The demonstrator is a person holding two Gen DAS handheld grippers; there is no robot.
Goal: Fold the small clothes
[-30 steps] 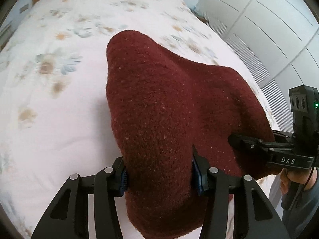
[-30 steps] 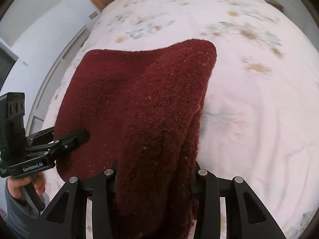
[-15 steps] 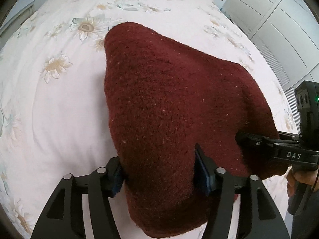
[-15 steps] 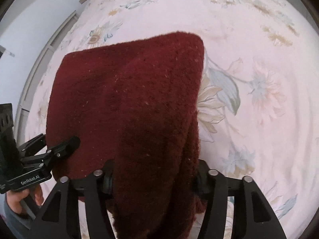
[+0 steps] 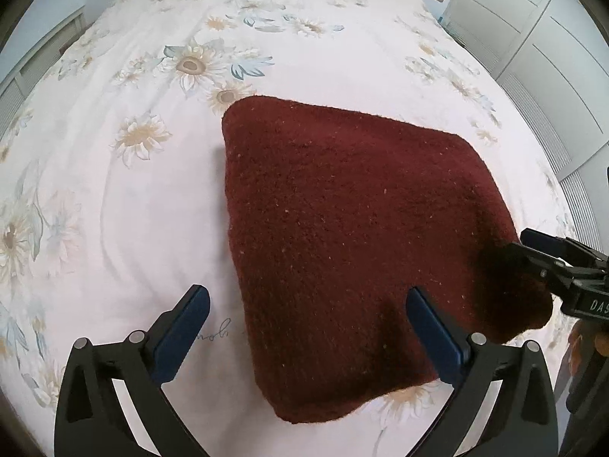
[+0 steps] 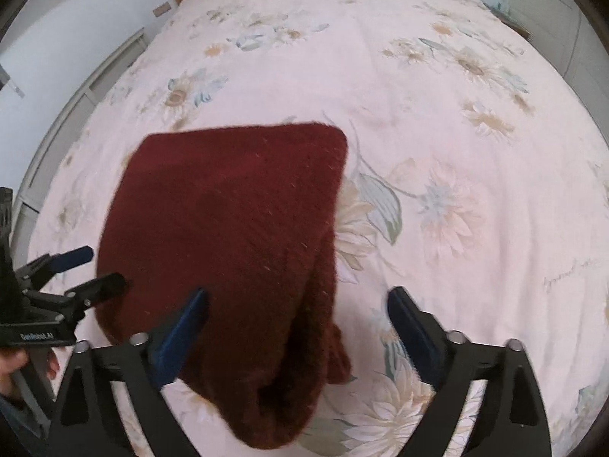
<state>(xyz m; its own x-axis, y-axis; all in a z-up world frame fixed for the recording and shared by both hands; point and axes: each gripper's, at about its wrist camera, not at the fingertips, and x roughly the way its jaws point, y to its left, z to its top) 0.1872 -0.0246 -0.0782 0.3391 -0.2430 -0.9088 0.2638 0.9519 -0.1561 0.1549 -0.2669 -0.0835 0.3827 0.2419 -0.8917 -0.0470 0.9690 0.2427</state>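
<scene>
Just opened wide: left gripper (image 5: 306, 329) and right gripper (image 6: 298, 325), releasing folded maroon knit (image 5: 354, 236); next, probably smoothing.

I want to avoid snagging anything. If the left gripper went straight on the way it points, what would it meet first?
Most likely the maroon knitted garment lying on the floral bedspread; the left gripper, jaws just opened, points down at its near edge.

The maroon garment (image 5: 354, 236) is coarse, fuzzy knitted wool, matt and flecked with pale lint. The bed (image 5: 114, 198) wears smooth, matt flower-printed cotton. The left hand-held gripper (image 5: 304, 323) is matt black plastic with blue rubbery pads (image 5: 182, 327).
</scene>
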